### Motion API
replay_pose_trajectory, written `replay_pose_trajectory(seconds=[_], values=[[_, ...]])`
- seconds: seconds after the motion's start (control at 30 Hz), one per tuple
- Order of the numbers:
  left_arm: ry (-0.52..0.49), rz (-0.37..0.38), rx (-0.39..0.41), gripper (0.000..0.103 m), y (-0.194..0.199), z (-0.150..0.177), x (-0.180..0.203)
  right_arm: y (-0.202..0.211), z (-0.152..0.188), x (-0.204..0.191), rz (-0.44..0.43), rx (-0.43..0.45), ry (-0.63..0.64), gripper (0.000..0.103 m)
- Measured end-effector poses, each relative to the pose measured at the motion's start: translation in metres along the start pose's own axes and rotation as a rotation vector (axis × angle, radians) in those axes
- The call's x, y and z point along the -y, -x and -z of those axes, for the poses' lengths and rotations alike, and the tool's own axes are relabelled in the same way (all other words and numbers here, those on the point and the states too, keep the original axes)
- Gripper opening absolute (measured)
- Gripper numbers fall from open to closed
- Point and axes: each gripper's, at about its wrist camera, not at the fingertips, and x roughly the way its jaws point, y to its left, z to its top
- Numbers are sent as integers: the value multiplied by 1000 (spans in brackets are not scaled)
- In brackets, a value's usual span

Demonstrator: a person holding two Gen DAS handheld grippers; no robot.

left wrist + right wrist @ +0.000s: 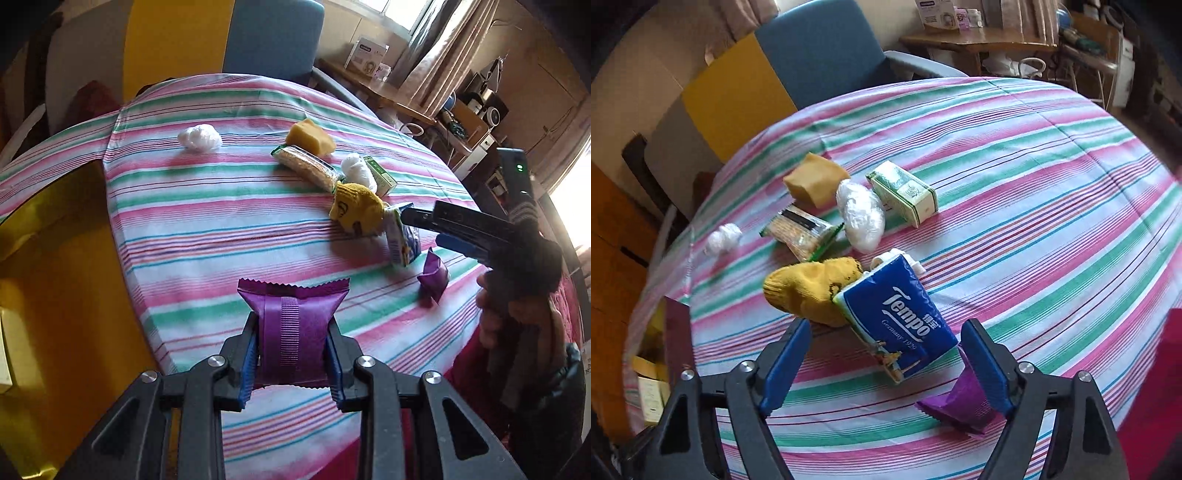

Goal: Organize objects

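Two fisheye wrist cameras, each peering steeply down along its own gripper's fingers at a table under a striped cloth (207, 221). The left view sits close above the near edge, its left gripper (291, 354) filling the lower frame, and faces across the table toward a blue chair (273, 33) and a window at upper right. The right view, from over the right gripper (886, 365), hangs nearer the clutter, facing the same chair (820, 48). Both share the yellow sock (356, 208) (809, 291), the blue tissue pack (402, 240) (897, 317) and the cloth (1034, 184); the left also catches the right gripper (406, 218) from the side
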Motion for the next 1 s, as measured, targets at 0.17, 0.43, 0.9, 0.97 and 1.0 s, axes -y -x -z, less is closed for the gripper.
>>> replay_pose_trajectory(seconds=[0.17,0.43,0.9,0.97,1.0], values=[[-3,-2,28,31,18,13,-8,-6,-1,-3,54,-25,35,83],[21,8,107,31,57,29,-30,-34,-10,-13,164,-79,145,81],[18,-24,149,31,92,53,-66,-35,-6,-27,177,-55,270,55],[-98,-6,106,35,80,45,-42,-35,-6,-28,166,-52,270,55],[-136,-3,75,40,73,42,-34,-35,-6,-28,164,-53,271,55]])
